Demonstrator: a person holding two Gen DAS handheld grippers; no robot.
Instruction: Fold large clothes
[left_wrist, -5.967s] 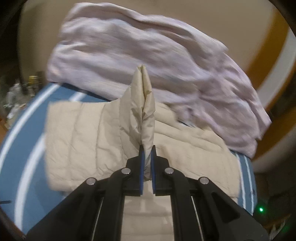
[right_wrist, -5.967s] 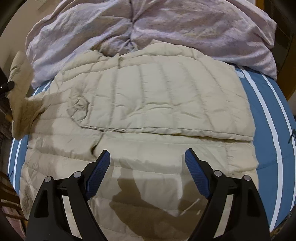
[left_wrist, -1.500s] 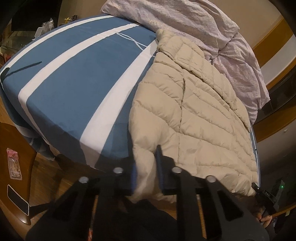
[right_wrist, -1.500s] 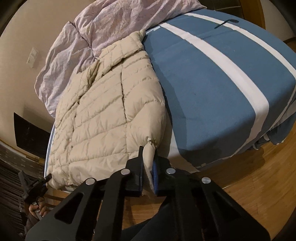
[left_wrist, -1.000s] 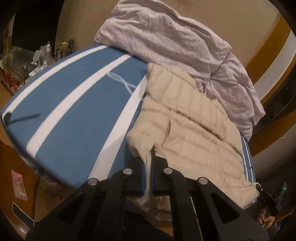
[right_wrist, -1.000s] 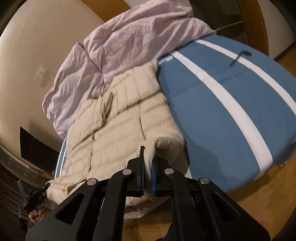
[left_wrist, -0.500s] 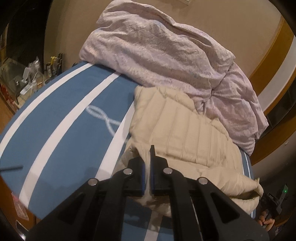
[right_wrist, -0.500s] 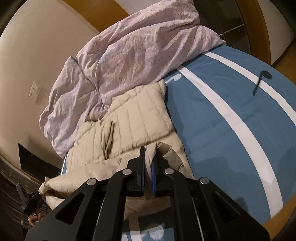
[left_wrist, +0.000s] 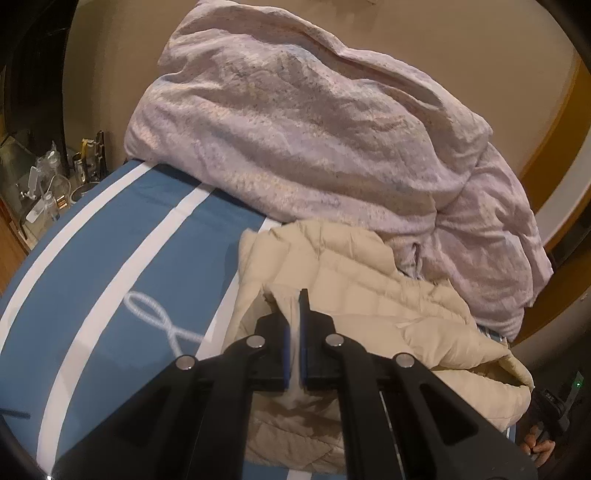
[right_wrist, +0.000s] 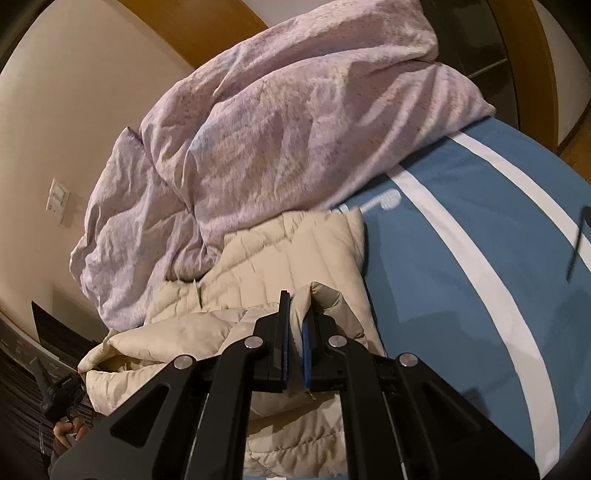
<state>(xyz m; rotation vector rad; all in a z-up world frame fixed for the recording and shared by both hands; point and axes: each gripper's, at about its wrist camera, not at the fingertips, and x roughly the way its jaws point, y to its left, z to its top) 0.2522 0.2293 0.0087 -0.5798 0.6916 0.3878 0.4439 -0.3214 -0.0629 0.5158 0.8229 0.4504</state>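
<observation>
Both of my grippers are clamped on the beige puffer jacket (left_wrist: 354, 291): the left gripper (left_wrist: 293, 332) has its fingers pinched nearly together on a fold of the hem, and the right gripper (right_wrist: 295, 332) is squeezed the same way on a puffy edge of it. I see the jacket doubled over on the bed (left_wrist: 110, 258), which wears a blue cover with white stripes and a looping white figure I can't read as letters. Right behind the jacket, touching its far edge, a crumpled lilac duvet (left_wrist: 314, 129) is heaped against the beige wall and blocks the head of the bed. Off the bed's side in my left view sits a clutter of bottles (left_wrist: 48, 184), labels too small to read. My right view shows a wall switch plate (right_wrist: 57, 201) and, low in the corner, a hand (right_wrist: 68, 430).
</observation>
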